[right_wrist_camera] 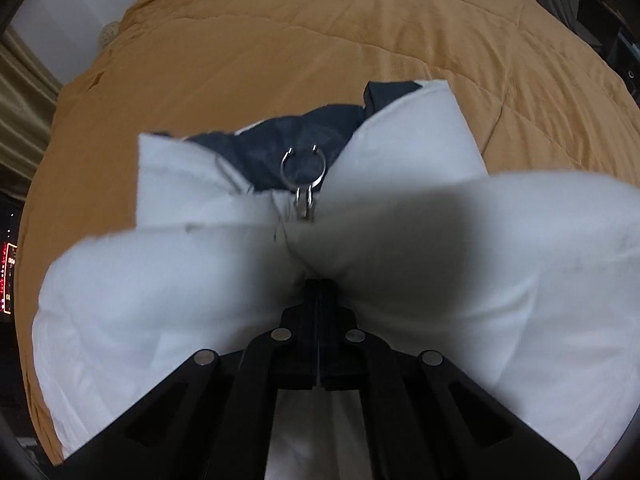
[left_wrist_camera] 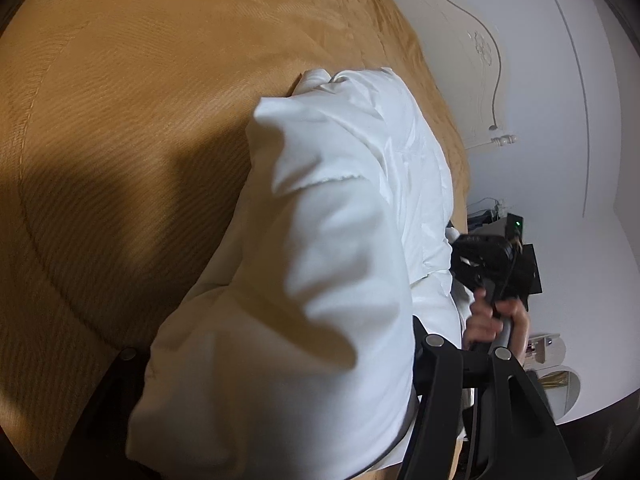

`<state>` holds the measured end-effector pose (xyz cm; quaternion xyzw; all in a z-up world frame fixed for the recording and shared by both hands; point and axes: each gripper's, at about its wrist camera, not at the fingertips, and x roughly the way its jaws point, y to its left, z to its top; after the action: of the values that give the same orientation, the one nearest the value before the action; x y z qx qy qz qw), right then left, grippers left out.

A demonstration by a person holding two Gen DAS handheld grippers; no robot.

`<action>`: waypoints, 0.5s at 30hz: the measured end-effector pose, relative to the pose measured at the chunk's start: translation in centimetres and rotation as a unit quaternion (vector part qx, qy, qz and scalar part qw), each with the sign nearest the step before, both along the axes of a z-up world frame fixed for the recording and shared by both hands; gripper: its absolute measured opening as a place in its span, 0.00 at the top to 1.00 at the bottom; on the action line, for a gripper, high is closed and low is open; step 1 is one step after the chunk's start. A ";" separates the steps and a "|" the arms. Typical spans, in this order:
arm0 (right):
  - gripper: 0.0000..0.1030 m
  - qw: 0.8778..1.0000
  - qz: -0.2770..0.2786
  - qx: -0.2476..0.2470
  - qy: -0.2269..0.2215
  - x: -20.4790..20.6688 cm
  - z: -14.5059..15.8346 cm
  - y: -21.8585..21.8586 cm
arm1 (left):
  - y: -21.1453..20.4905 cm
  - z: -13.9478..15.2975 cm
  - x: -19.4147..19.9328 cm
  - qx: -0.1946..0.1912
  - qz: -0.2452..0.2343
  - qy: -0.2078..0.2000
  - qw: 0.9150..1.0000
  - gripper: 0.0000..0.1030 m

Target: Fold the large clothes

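Two hand-held grippers are working on one white jacket (left_wrist_camera: 340, 240), which lies bunched on the brown bed cover (left_wrist_camera: 120, 100).

Left wrist view first. The white jacket fills the middle of the frame and hangs over the left hand-held gripper (left_wrist_camera: 280, 420). Only one black finger (left_wrist_camera: 436, 400) shows well, at the lower right. The cloth hides the gap, so I cannot tell if the pads press on it. If they are loose, that side could slide out when it is lifted. At the right edge, a person's hand (left_wrist_camera: 496, 320) holds the handle of the right hand-held gripper (left_wrist_camera: 480, 260).

Now the right wrist view. The right hand-held gripper (right_wrist_camera: 319, 284) is pinched tight on a fold of the white jacket (right_wrist_camera: 440, 248), low in the middle of the frame. Just above it sits a zipper pull with a metal ring (right_wrist_camera: 303, 170), and the dark lining (right_wrist_camera: 296, 140) shows behind. The pinch looks small, so a quick pull could tug the cloth free. The ring might also catch and twist the fold. Puffy cloth may spring back open.
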<state>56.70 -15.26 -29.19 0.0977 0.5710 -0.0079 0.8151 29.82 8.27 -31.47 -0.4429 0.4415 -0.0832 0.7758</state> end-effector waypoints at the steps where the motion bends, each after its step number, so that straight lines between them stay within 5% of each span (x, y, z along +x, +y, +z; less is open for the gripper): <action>1: 1.00 1.000 -0.007 0.004 0.010 0.9 -0.2 -0.1 | 0.0 0.0 0.2 0.002 -0.002 0.000 1.000 0.41; 6: 1.00 1.000 -0.004 0.016 0.017 -0.9 0.9 0.0 | 0.4 0.1 0.3 -0.003 -0.003 0.001 1.000 0.41; 11: 1.00 0.997 0.061 0.044 0.011 -10.2 2.7 1.1 | 0.6 -0.2 -0.7 0.003 -0.001 -0.004 1.000 0.40; 15: 1.00 0.995 0.101 0.003 0.008 -17.6 3.0 2.2 | -1.0 -0.2 -0.2 0.011 0.000 -0.008 1.000 0.39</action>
<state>39.12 -13.05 -26.20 0.0420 0.5843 0.0750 0.8070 29.66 7.32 -31.69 -0.4340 0.4364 -0.0816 0.7839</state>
